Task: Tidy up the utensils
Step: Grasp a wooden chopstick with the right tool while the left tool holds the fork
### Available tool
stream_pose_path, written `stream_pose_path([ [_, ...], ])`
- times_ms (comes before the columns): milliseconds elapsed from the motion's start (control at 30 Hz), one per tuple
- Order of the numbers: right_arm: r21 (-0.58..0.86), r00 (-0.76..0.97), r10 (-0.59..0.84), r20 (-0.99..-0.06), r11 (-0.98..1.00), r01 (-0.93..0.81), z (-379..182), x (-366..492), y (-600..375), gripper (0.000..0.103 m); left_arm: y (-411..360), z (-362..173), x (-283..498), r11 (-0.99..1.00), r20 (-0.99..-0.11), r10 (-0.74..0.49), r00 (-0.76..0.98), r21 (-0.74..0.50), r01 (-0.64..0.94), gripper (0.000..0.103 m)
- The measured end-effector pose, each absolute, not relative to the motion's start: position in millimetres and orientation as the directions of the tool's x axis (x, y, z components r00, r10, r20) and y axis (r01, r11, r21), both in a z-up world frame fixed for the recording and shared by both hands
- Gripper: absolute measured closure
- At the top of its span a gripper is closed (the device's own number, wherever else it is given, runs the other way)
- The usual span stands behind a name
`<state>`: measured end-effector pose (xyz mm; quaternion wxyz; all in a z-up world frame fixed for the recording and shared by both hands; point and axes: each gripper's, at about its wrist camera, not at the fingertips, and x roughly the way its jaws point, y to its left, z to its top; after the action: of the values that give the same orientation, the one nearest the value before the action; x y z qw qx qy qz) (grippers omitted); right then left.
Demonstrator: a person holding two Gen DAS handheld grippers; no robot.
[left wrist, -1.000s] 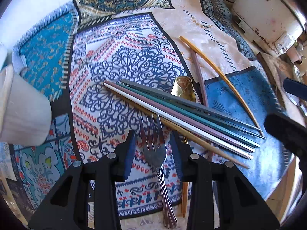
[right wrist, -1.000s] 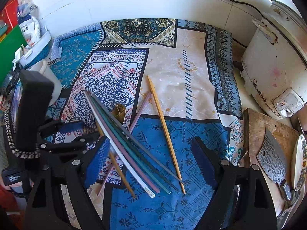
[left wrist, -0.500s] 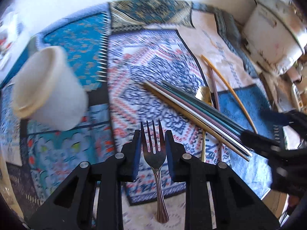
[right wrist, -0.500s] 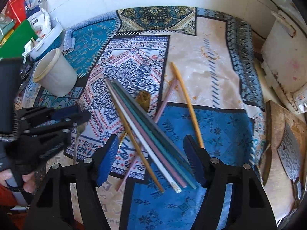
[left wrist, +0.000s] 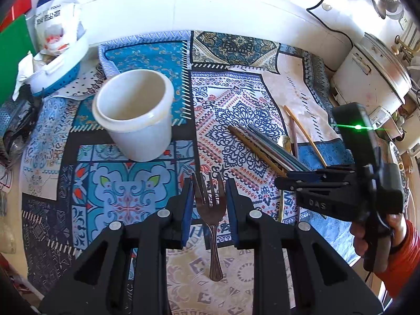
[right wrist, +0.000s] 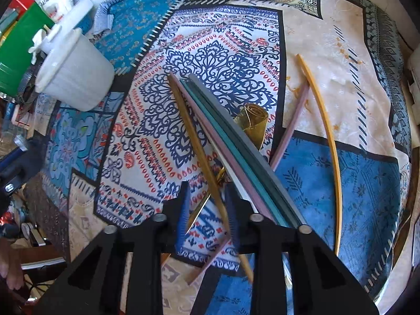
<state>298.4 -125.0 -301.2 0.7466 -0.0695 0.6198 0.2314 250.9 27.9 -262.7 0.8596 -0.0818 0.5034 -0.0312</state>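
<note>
Clamped between the blue pads of the left gripper (left wrist: 209, 204), a metal fork (left wrist: 210, 210) was held with its tines pointing away from the camera and its handle hanging back toward it, lifted clear of the patterned cloth (left wrist: 126, 194). Beyond the fork, on the left of that view, a white cup (left wrist: 135, 115) was seen standing upright on the cloth, its mouth open and nothing visible inside it.

Nearest in the right wrist view, the jaws of the right gripper (right wrist: 207, 210) were closing, and a wooden chopstick (right wrist: 199, 155) was seen passing between the pads; whether the pads already pressed on it could not be told. Just beside it, under the right finger, a bundle of pink, teal and dark chopsticks (right wrist: 236, 152) was laid slantwise across the cloth. Behind the bundle a gold spoon (right wrist: 252, 123) was partly covered by it. Farther right, a mauve chopstick (right wrist: 291, 128) and a yellow chopstick (right wrist: 328, 136) were lying apart from the bundle, meeting near their far ends. At the right edge of the left wrist view a white rice cooker (left wrist: 367, 78) was standing.
</note>
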Motion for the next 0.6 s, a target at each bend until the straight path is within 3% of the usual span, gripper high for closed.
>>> stream_pose_path([
  [600,0.105,0.139,0.204,-0.969,0.850,-0.516,-296.0,337.3,-86.9,0.078,46.2,-253.3,245.4,0.983,-0.848,-0.127,0.514,-0.176,-0.048,0.080],
])
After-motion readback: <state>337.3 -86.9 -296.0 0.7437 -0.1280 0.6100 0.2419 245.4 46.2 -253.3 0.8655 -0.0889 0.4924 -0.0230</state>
